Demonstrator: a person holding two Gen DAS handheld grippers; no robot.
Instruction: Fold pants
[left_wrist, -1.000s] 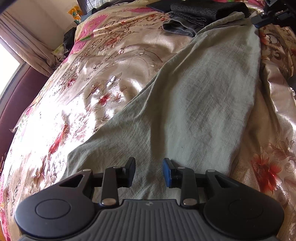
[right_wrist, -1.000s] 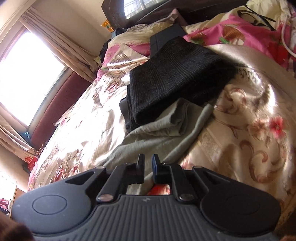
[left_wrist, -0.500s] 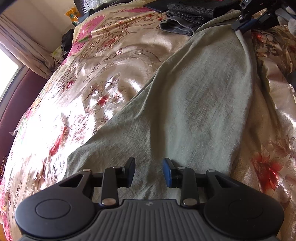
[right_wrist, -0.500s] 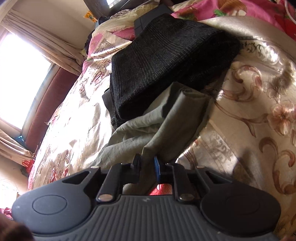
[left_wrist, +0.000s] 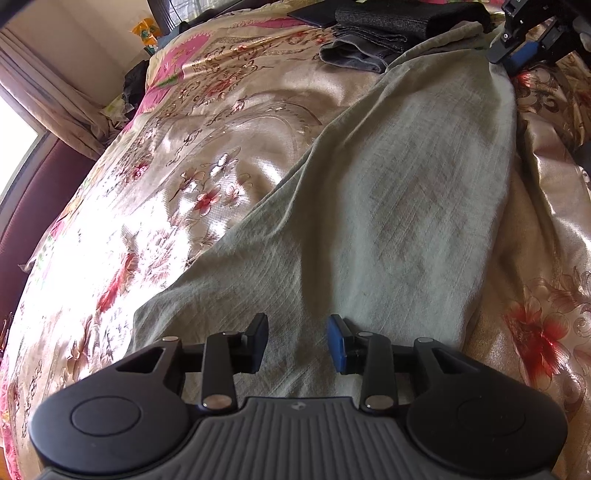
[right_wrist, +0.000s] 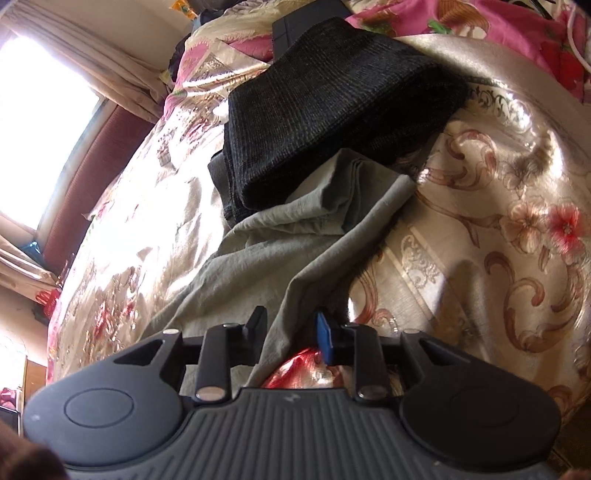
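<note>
Right gripper (right_wrist: 290, 334) angles downward, its jaws just opening, released, with the pants (right_wrist: 258, 266) fold loose between them. Left gripper (left_wrist: 297, 341) angles down over the pants, jaws apart, grasping nothing.

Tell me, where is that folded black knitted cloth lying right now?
In the right wrist view the black knitted cloth lies on the flowered bedspread, upper middle, its near edge overlapping the far end of the grey-green pants.

L gripper (left_wrist: 297, 341) jaws apart; R gripper (right_wrist: 291, 338) jaws just opening.

Bed dressed in a shiny floral cover

The bed (left_wrist: 229, 155) carries grey-green pants (left_wrist: 388, 221) laid lengthwise, their far end bunched against a black folded garment (right_wrist: 332, 96) stacked over darker folded clothes (left_wrist: 358, 55).
</note>
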